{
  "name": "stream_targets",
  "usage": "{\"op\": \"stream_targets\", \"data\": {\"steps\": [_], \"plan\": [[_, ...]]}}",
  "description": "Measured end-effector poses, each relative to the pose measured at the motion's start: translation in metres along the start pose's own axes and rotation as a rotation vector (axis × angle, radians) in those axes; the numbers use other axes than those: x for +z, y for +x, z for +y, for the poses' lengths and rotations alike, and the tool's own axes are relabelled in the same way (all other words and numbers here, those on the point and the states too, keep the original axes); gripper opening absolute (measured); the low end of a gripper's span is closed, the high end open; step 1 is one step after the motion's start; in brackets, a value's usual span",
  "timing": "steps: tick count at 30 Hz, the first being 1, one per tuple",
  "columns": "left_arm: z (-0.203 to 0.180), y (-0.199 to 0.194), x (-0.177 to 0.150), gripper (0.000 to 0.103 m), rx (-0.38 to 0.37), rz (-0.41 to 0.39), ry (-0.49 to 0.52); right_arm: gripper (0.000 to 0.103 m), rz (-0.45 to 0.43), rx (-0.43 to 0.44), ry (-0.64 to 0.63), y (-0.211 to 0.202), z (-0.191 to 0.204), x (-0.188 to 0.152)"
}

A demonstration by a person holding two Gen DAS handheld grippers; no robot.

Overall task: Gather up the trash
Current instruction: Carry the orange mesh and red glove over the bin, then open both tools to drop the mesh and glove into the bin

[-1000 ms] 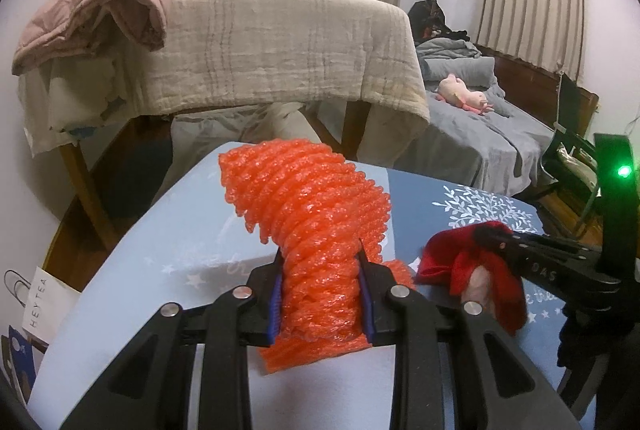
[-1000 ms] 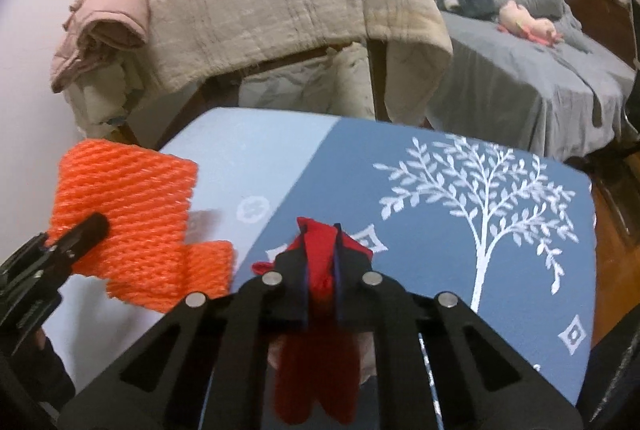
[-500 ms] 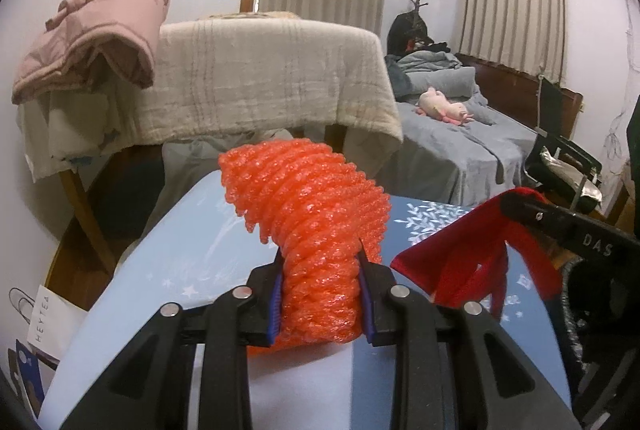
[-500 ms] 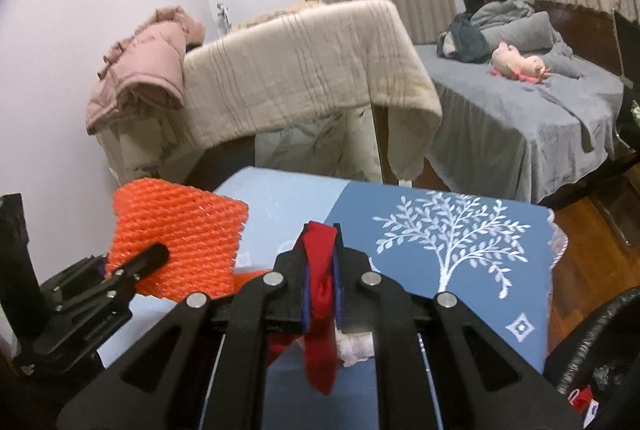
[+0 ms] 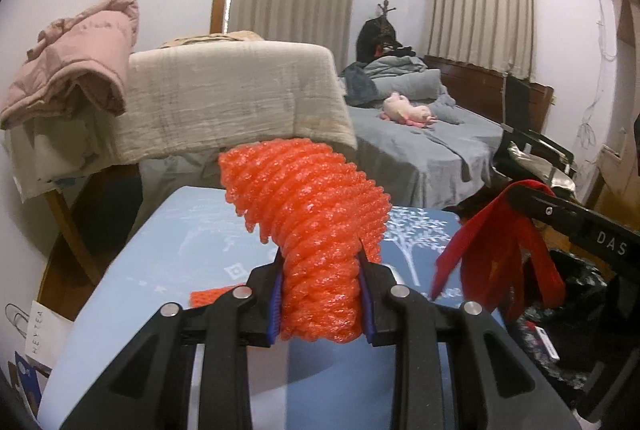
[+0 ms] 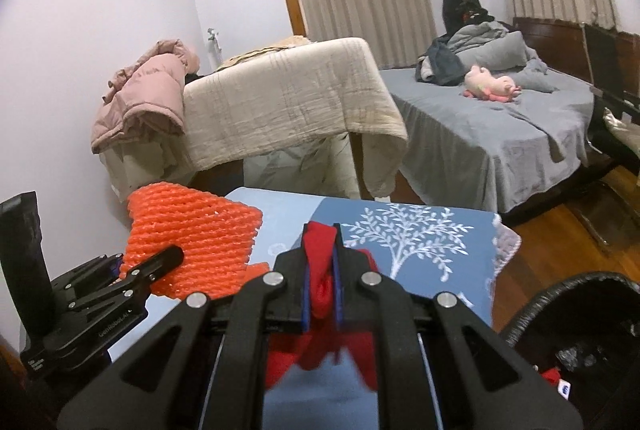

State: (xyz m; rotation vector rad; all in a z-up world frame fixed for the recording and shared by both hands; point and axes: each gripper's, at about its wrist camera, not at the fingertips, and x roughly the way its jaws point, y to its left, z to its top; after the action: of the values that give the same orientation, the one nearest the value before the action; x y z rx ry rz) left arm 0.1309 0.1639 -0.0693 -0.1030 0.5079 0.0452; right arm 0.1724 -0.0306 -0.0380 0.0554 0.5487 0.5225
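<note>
My left gripper (image 5: pixel 320 294) is shut on an orange foam net sleeve (image 5: pixel 308 214), held up above the blue table (image 5: pixel 180 242); the net's top flares out past the fingers. The same orange foam net (image 6: pixel 192 234) and left gripper (image 6: pixel 160 262) show at the lower left of the right wrist view. My right gripper (image 6: pixel 320 270) is shut on a red plastic bag (image 6: pixel 318 250), whose loose ends hang below the fingers. In the left wrist view that red bag (image 5: pixel 500 250) dangles at the right. A small orange scrap (image 5: pixel 212 296) lies on the table.
A black-lined trash bin (image 6: pixel 580 330) stands at the lower right beside the table, also in the left wrist view as the bin (image 5: pixel 568 310). Behind the table are a chair draped with a beige blanket (image 5: pixel 232 98), a pink jacket (image 5: pixel 72 66) and a grey bed (image 5: pixel 420 146).
Both grippers have risen from the table with their loads. The red bag now hangs free in the air, and the bin has come into view at the right.
</note>
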Motion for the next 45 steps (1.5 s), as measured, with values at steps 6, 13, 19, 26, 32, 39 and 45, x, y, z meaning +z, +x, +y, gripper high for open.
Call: {"op": "stream_targets", "data": {"steps": [6, 13, 19, 26, 32, 39, 45], "plan": [[-0.029, -0.010, -0.003, 0.030, -0.057, -0.001, 0.032, 0.008, -0.016, -0.031, 0.022, -0.031, -0.016, -0.009], [-0.068, -0.015, -0.007, 0.030, -0.126, 0.000, 0.070, 0.008, -0.031, -0.086, 0.045, -0.065, -0.039, -0.018], [-0.105, -0.014, -0.007, 0.030, -0.188, -0.004, 0.105, 0.008, -0.050, -0.151, 0.066, -0.093, -0.067, -0.026], [-0.150, -0.008, -0.009, 0.030, -0.256, -0.001, 0.144, 0.008, -0.054, -0.242, 0.092, -0.123, -0.104, -0.038], [-0.189, 0.000, -0.015, 0.030, -0.314, 0.013, 0.183, 0.008, -0.051, -0.316, 0.117, -0.144, -0.138, -0.050], [-0.232, 0.009, -0.019, 0.030, -0.382, 0.029, 0.219, 0.008, -0.040, -0.392, 0.145, -0.163, -0.172, -0.065], [-0.266, 0.017, -0.028, 0.030, -0.427, 0.045, 0.260, 0.008, -0.025, -0.441, 0.173, -0.173, -0.196, -0.078]]}}
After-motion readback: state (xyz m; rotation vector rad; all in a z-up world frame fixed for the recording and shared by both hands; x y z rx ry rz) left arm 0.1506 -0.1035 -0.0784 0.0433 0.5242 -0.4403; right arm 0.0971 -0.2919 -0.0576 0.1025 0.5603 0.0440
